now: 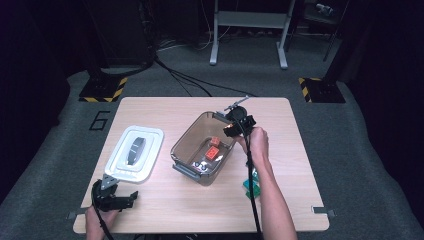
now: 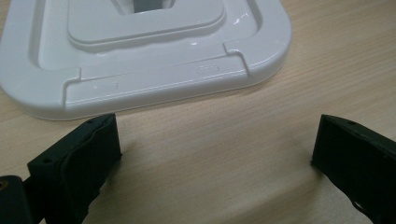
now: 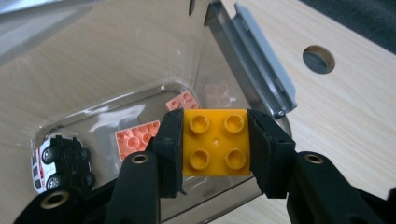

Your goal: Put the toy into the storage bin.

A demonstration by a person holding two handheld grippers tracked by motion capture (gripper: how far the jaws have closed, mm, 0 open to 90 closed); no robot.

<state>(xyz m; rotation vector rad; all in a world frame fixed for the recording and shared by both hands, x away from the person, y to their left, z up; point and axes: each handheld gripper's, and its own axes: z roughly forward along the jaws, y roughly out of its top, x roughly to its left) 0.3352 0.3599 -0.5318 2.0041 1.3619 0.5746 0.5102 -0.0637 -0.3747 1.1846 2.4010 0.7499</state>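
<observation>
Orange brick (image 3: 216, 142) sits clamped in the right gripper (image 3: 215, 144) above the clear bin's (image 1: 186, 141) far rim, mid-desk. Left gripper (image 2: 212, 154), jaws apart and empty, rests near the desk's front-left corner beside the white lid (image 2: 159, 79), cut off by the frame.

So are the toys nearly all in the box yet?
Partly. Done: two orange bricks and a toy car already lie in the clear box, whose white lid is off beside it. In hand: the right gripper holds a yellow brick over the box. Left: dropping it in, a green thing by the right arm, then perhaps the lid. The left gripper waits open.
</observation>
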